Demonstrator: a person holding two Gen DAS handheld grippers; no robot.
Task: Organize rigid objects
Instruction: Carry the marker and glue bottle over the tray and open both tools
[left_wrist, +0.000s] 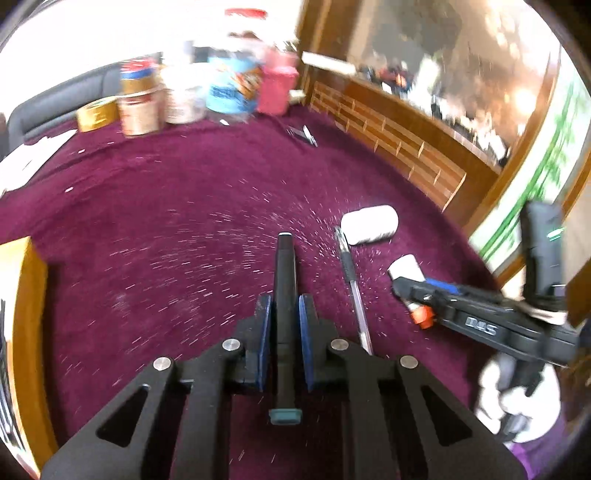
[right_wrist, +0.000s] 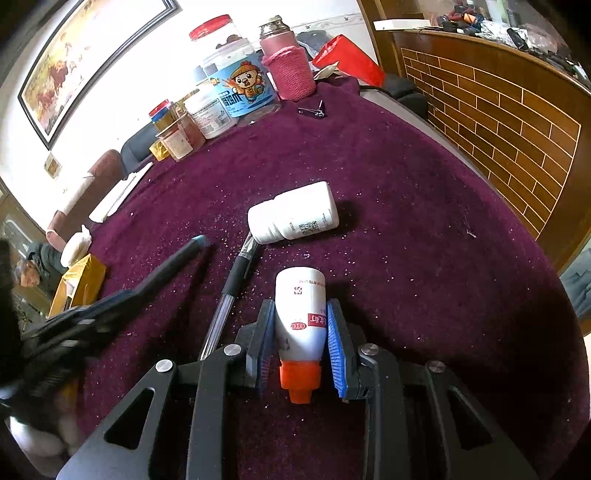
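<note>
My left gripper (left_wrist: 286, 314) is shut on a dark pen (left_wrist: 285, 295) with a teal end cap, and the pen sticks out forward between the blue pads. From the right wrist view this pen (right_wrist: 177, 258) hangs just above the purple cloth (right_wrist: 406, 221). My right gripper (right_wrist: 301, 332) is shut on a small white bottle (right_wrist: 300, 314), whose orange cap points back toward the camera. In the left wrist view the right gripper (left_wrist: 408, 291) holds that bottle (left_wrist: 406, 267) low at the right. On the cloth lie a white pill bottle (right_wrist: 295, 218) (left_wrist: 369, 223) on its side and a clear pen (right_wrist: 229, 291) (left_wrist: 351, 280).
Several jars (right_wrist: 236, 92) and a pink knit-covered flask (right_wrist: 288, 66) stand at the table's far edge. Nail clippers (right_wrist: 314, 110) lie near them. A brick-patterned wooden panel (right_wrist: 498, 110) borders the right, a yellow box (right_wrist: 79, 284) the left, and papers (right_wrist: 118, 195) lie far left.
</note>
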